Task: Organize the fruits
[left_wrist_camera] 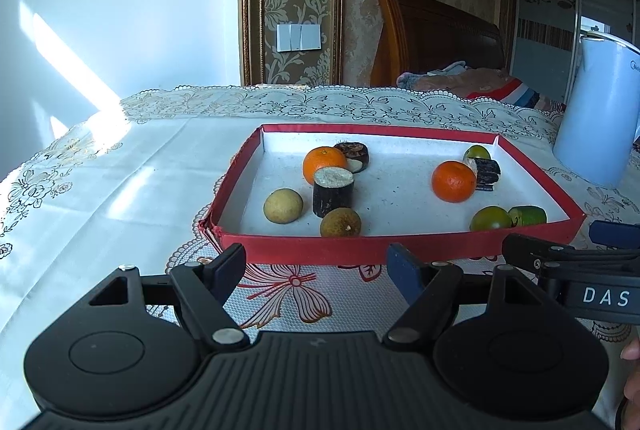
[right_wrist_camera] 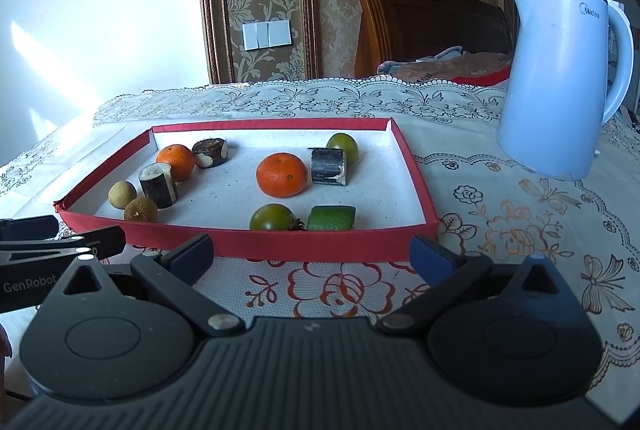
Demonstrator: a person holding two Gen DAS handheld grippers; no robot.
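Note:
A red-walled tray [left_wrist_camera: 360,249] [right_wrist_camera: 280,242] with a white floor holds the fruit. Inside are two oranges [left_wrist_camera: 323,163] [left_wrist_camera: 453,181], two brownish longans [left_wrist_camera: 282,205] [left_wrist_camera: 340,223], greenish tomatoes [left_wrist_camera: 490,218] [right_wrist_camera: 274,217], a green piece [right_wrist_camera: 332,218] and dark sugarcane pieces [left_wrist_camera: 333,192] [right_wrist_camera: 328,166]. My left gripper [left_wrist_camera: 318,266] is open and empty just in front of the tray's near wall. My right gripper [right_wrist_camera: 312,252] is open and empty, also in front of the near wall, to the right of the left one.
A pale blue electric kettle [right_wrist_camera: 560,78] stands on the lace tablecloth [right_wrist_camera: 520,230] right of the tray. A wooden bed headboard [left_wrist_camera: 436,30] and bedding lie behind the table. A white wall is at the left.

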